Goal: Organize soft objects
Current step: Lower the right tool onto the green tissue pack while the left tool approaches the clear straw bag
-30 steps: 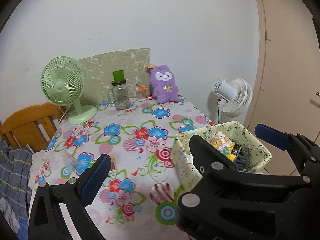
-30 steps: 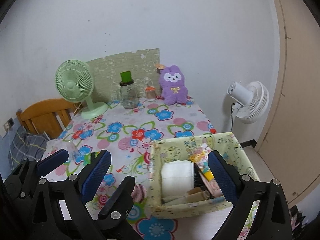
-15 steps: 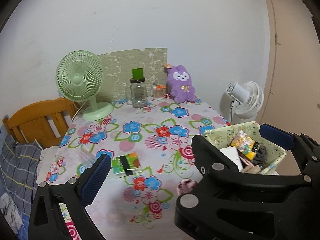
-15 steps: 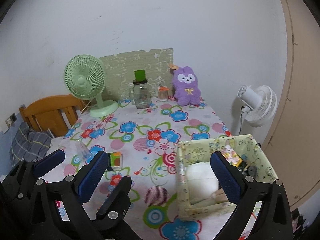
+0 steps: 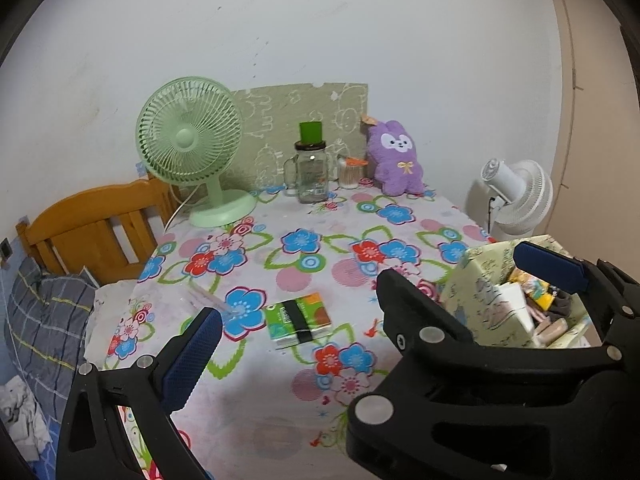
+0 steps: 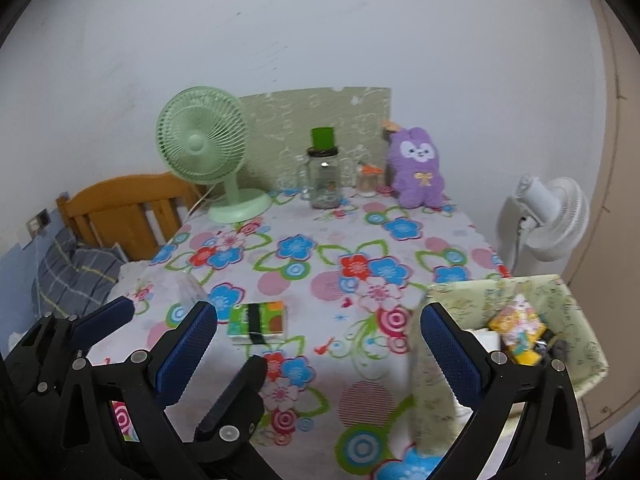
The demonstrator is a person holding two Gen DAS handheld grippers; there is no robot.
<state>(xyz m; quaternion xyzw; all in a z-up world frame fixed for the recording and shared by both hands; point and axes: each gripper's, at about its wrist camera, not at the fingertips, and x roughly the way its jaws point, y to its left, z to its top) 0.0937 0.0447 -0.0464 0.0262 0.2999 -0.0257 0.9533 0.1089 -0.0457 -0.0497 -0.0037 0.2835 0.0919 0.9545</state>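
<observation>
from the left wrist, the left hand-held gripper point(image 5: 360, 308) is spread wide with nothing between its blue pads point(image 5: 190, 354), held above the near part of the counter point(image 5: 304, 364) and its flowered cloth. a green and orange tissue pack point(image 5: 299, 319) lies flat on the cloth between the two fingers, apart from both. just left of it something clear lies on the cloth, too faint to make out. at the right edge a pale green fabric basket point(image 5: 480, 292) holds white and coloured items; the black body of the right hand-held gripper point(image 5: 460, 360) crosses in front and hides its lower half. at the far end a purple plush bunny point(image 5: 394, 158) sits upright against a patterned board, beside a glass jar point(image 5: 312, 170) and a green desk fan point(image 5: 192, 148). from the right wrist, the right hand-held gripper point(image 6: 318, 346) is likewise spread and empty. the tissue pack point(image 6: 258, 322) lies just beyond its left pad, and the basket point(image 6: 576, 320) stands behind its right finger, which covers part of the near wall; the contents are blurred. the left hand-held gripper point(image 6: 160, 316) shows at lower left, partly cut off by the frame. the plush bunny point(image 6: 418, 168) is soft in focus at the back, well apart from the basket.
</observation>
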